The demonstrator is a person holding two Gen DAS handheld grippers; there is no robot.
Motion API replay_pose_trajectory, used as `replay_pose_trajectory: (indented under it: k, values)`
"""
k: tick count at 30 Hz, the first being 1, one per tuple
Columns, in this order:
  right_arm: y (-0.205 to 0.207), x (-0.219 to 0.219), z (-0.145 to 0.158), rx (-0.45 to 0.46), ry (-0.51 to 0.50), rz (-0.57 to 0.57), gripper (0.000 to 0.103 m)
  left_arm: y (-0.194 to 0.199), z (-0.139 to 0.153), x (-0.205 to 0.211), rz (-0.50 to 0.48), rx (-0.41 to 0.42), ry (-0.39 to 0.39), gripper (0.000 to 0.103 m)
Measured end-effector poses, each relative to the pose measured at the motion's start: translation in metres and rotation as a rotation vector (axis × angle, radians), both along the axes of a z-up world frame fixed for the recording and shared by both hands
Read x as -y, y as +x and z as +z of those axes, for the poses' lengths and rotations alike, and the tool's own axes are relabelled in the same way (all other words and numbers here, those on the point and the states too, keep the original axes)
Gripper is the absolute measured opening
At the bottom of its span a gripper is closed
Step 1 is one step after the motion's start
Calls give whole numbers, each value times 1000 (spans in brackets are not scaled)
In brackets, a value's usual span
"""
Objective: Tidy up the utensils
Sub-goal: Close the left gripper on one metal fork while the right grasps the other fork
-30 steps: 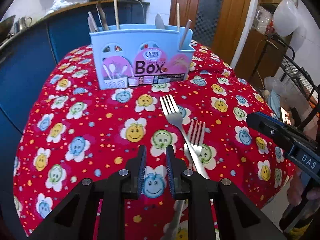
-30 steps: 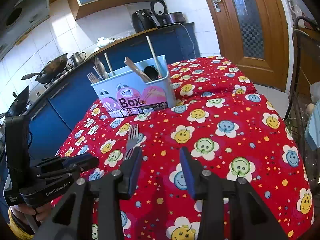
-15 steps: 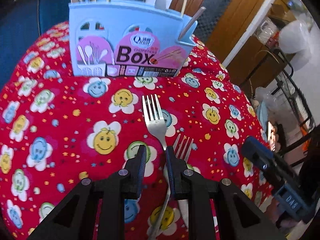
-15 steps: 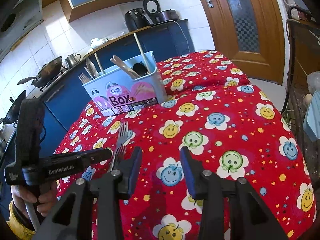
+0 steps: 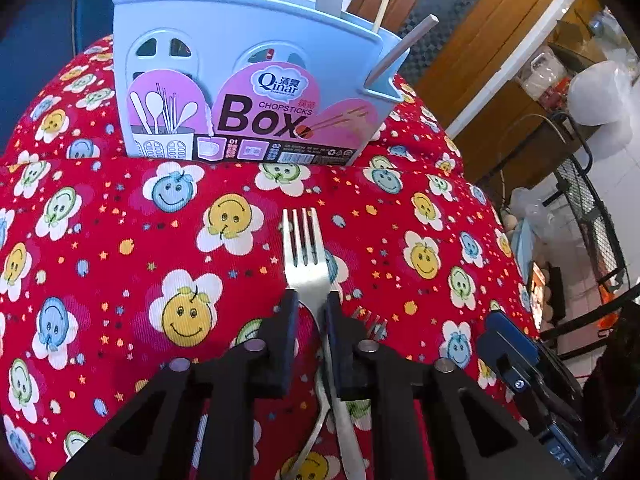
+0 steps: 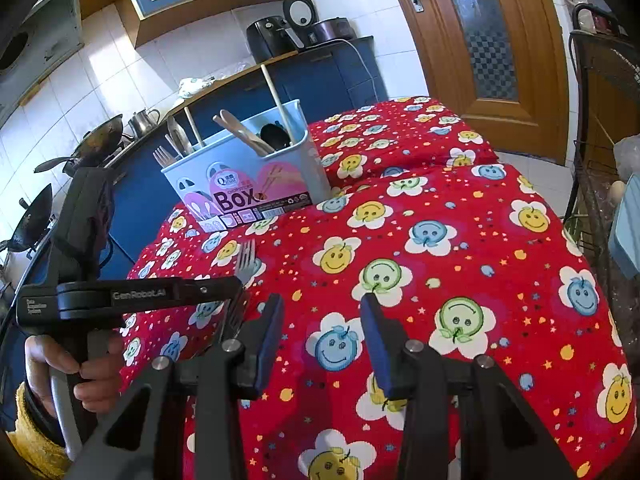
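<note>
A steel fork (image 5: 305, 256) lies on the red smiley tablecloth (image 5: 120, 264), tines toward the light blue utensil box (image 5: 240, 80). My left gripper (image 5: 310, 304) has its two fingers on either side of the fork's neck, narrowly open, the right pad touching it. A second fork (image 5: 370, 326) lies just right, mostly hidden by the finger. In the right wrist view the fork (image 6: 245, 260) shows beyond the left gripper's body (image 6: 132, 296). My right gripper (image 6: 322, 312) is open and empty above the cloth. The box (image 6: 248, 184) holds several utensils.
A blue counter (image 6: 320, 76) with appliances stands behind the table. A wok and kettle (image 6: 100, 140) sit at the left. A wooden door (image 6: 480, 40) and a wire rack (image 5: 592, 216) are at the right, past the table's edge.
My left gripper has moved forward and down along the fork, and its fingers now flank the fork's neck. The right gripper has stayed open and drifted slightly.
</note>
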State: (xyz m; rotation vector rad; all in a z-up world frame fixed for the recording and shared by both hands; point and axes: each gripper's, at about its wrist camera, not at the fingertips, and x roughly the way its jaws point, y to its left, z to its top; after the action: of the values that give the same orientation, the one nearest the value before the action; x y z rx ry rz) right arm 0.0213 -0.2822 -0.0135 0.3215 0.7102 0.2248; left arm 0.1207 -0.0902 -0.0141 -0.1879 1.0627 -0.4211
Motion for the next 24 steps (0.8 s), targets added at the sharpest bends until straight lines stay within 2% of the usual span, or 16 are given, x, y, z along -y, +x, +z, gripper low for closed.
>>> replay_pose_trajectory:
  k: [9,14,18,24]
  values:
    - [0,0,1,1,0,-4,43,-6,5,-18,61,36,-7,0]
    - [-1,1,1,5,3,-3,43,-15,8,-38,79,58,25,0]
    - [0,-2,2,-1,0,4,43,-18,5,-57,100,42,25,0]
    - [-1,-10,2,0,-10,14,43,-15,10,-54,32,36,13,1]
